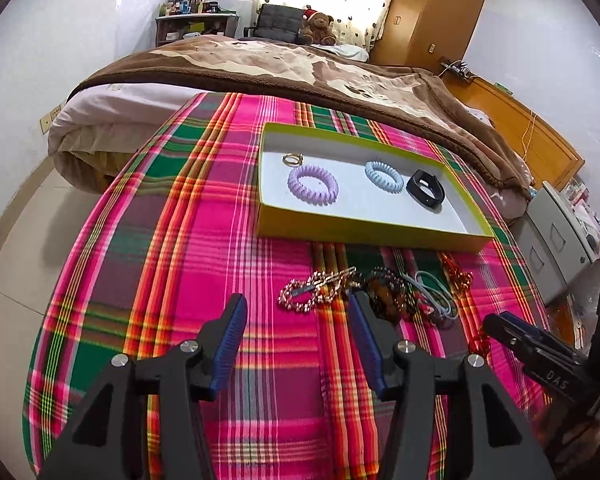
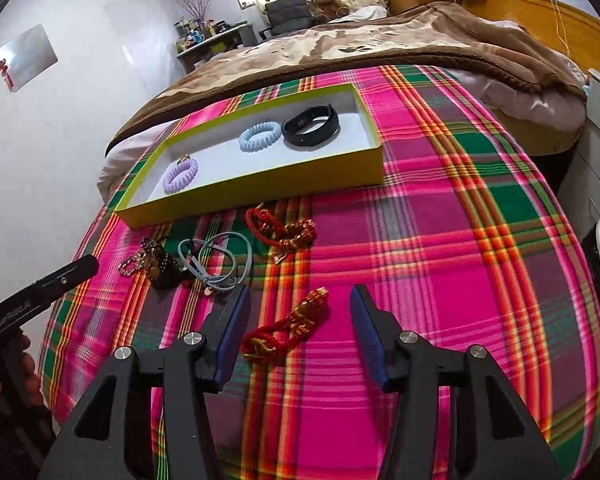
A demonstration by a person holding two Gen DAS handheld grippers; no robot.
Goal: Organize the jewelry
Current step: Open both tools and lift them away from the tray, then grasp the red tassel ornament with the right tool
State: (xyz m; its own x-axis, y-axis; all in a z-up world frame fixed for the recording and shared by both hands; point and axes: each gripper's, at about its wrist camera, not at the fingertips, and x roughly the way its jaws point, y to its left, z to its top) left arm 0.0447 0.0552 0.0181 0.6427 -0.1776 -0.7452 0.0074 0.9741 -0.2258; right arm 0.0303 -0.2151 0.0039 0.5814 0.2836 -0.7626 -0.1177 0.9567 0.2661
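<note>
Two grippers are working over the plaid cloth (image 2: 440,208). I am holding my right gripper (image 2: 298,300) with its blue pads spread wide, and a red-and-gold bracelet (image 2: 288,328) is lying loose on the cloth between them, untouched. My left gripper (image 1: 296,308) is also standing apart, gripping nothing, its right pad just beside the tangled jewelry pile (image 1: 376,292) at lower centre. Lettering "DAS" is showing on the right gripper's body at the left view's right edge; the writing on the left gripper in the right view is too blurred to read. The yellow-rimmed box (image 1: 364,236), upper centre, is holding a lilac coil tie (image 1: 312,182), blue coil tie (image 1: 384,176), black band (image 1: 426,190) and gold ring (image 1: 293,159). Bare cloth is lying open lower left.
</note>
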